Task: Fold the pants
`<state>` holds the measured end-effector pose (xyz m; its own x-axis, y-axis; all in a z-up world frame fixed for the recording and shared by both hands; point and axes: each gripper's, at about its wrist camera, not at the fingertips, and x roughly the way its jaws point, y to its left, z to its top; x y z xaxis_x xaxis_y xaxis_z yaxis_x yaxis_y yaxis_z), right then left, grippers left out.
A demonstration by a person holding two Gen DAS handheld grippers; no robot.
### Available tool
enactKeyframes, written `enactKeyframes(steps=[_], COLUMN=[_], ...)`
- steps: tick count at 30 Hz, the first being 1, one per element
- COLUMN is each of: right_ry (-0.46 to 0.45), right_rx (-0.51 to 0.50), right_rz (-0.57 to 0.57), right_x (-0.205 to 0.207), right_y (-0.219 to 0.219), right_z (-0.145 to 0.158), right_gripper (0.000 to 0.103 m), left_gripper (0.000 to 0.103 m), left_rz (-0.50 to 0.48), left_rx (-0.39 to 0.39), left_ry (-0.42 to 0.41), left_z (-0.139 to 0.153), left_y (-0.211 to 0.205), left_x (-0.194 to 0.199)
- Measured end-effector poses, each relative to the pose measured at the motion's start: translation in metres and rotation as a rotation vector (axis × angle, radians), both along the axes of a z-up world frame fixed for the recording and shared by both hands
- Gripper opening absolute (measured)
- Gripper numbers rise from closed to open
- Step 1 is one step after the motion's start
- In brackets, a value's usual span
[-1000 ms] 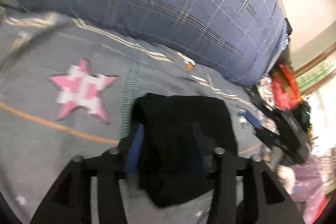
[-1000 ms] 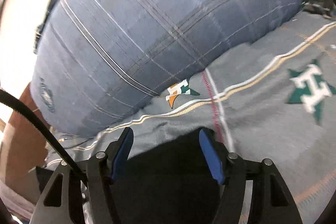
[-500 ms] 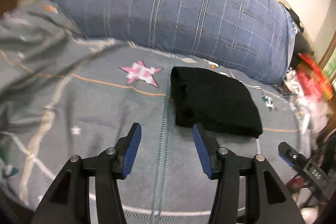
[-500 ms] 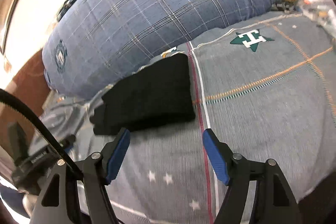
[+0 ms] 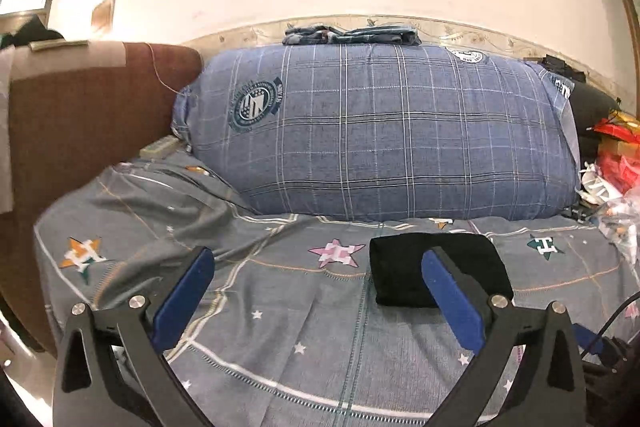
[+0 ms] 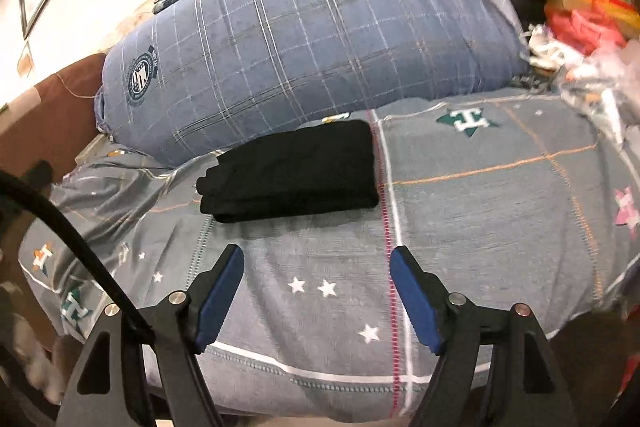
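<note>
Both claws stand spread and empty: left gripper (image 5: 318,269), right gripper (image 6: 316,263). Black pants (image 6: 290,173) lie folded in a compact stack on the grey bedsheet (image 6: 480,227), at 12 o'clock from the right gripper, well apart, just beside the blue plaid pillow (image 6: 320,35).

One folded pants (image 6: 292,171); one plaid pillow (image 6: 320,47); one bedsheet (image 6: 480,227).

Both wrist views look forward from the bed's near edge toward the wall. Both share the folded pants (image 5: 400,275) (image 6: 296,171) and plaid pillow (image 5: 380,131) (image 6: 312,39).
</note>
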<state>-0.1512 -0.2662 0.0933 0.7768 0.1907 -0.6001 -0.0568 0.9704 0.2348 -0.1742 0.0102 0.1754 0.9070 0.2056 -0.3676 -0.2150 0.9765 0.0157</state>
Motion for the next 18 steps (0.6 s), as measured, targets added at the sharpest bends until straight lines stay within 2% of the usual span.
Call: enactKeyframes(steps=[2,5,12,18], right_ry=[-0.01,-0.007,0.031,0.081], right_rx=[-0.029,-0.053,-0.079,-0.089], right_rz=[-0.011,-0.019,-0.012,-0.005], right_x=[-0.006,-0.009,-0.004,0.0], right_y=[0.002,0.005,0.01,0.015], right_z=[0.002,0.003,-0.008,-0.021], right_gripper=[0.083,0.083,0.084,0.084], left_gripper=[0.103,0.103,0.103,0.103], left_rz=[-0.025,-0.093,-0.146,-0.188], left_rx=[0.008,-0.033,-0.067,-0.092], left_ry=[0.025,0.083,0.227,0.291], left_z=[0.001,-0.005,-0.033,-0.048], left_y=[-0.007,-0.012,-0.022,-0.03], left_x=[-0.002,0.001,0.014,0.017])
